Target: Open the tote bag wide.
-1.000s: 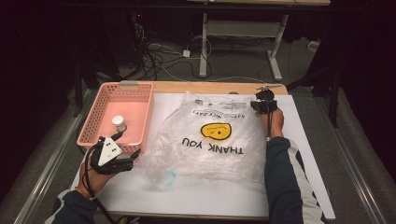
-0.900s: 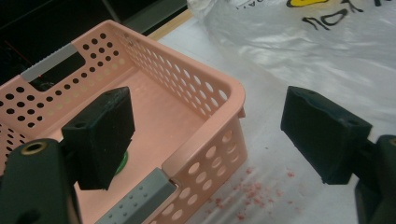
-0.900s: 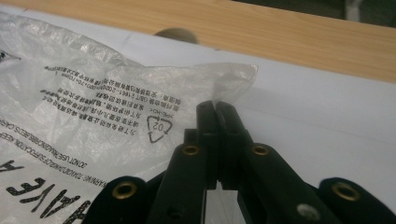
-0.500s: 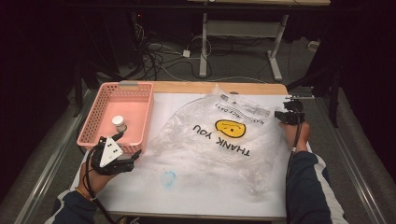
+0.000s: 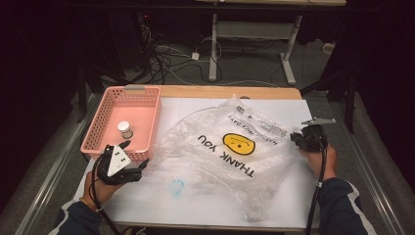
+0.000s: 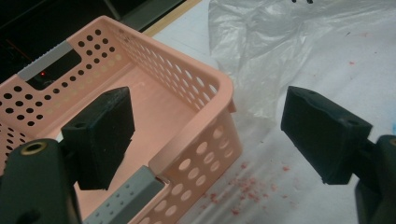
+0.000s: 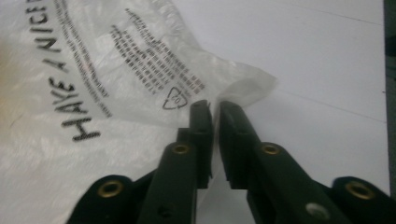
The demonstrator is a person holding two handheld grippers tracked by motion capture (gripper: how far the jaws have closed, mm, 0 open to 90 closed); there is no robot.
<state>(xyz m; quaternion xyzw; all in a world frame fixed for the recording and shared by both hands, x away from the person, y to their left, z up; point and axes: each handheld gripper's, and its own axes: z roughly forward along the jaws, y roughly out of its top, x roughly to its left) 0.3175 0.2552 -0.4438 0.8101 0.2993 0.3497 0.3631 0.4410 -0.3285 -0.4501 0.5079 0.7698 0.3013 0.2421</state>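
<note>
The clear plastic bag lies spread across the white table, its right edge just ahead of the right gripper, whose jaws have just been opening a crack, nothing pinched. The left gripper gapes wide, empty, at the pink basket's near corner; a small jar stands inside

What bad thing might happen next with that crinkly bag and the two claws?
The right claw has just been opening at the plastic bag's edge, so the thin film may slip free and lose its spread. The left claw hangs open over the pink basket's corner; closing there could grab or nudge the basket and tip the small jar inside.
</note>
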